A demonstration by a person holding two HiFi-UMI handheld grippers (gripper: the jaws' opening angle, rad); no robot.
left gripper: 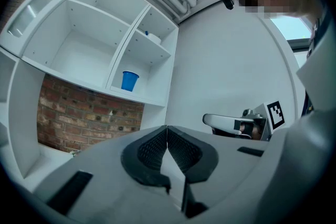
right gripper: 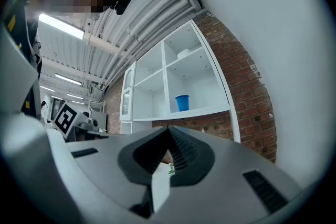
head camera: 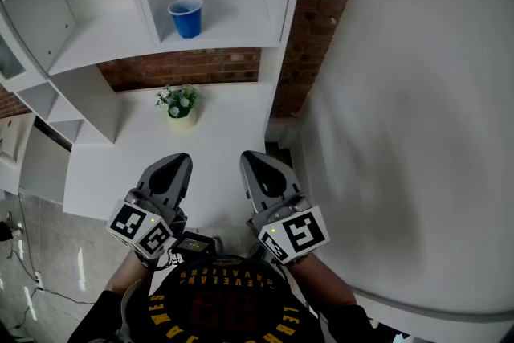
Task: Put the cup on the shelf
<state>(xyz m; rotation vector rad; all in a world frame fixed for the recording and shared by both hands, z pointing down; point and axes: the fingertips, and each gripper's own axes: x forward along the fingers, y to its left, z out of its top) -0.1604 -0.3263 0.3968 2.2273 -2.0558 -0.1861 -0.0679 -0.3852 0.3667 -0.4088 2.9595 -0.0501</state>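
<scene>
Cup (head camera: 186,17) on shelf (head camera: 234,22), left claw (head camera: 178,162) and right claw (head camera: 252,159) closed

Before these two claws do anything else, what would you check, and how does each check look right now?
1. Cup on the shelf: ok. The blue cup stands upright in the right-hand compartment of the shelf.
2. Left gripper empty: ok. Jaws together, nothing between them.
3. Right gripper empty: ok. Jaws together, nothing between them.
4. Grippers clear of the cup: ok. Both are low, close to the person's body.
5. Plant safe: ok. It stands upright on the counter, apart from both grippers.
6. Anything inside the cup: cannot tell.
</scene>
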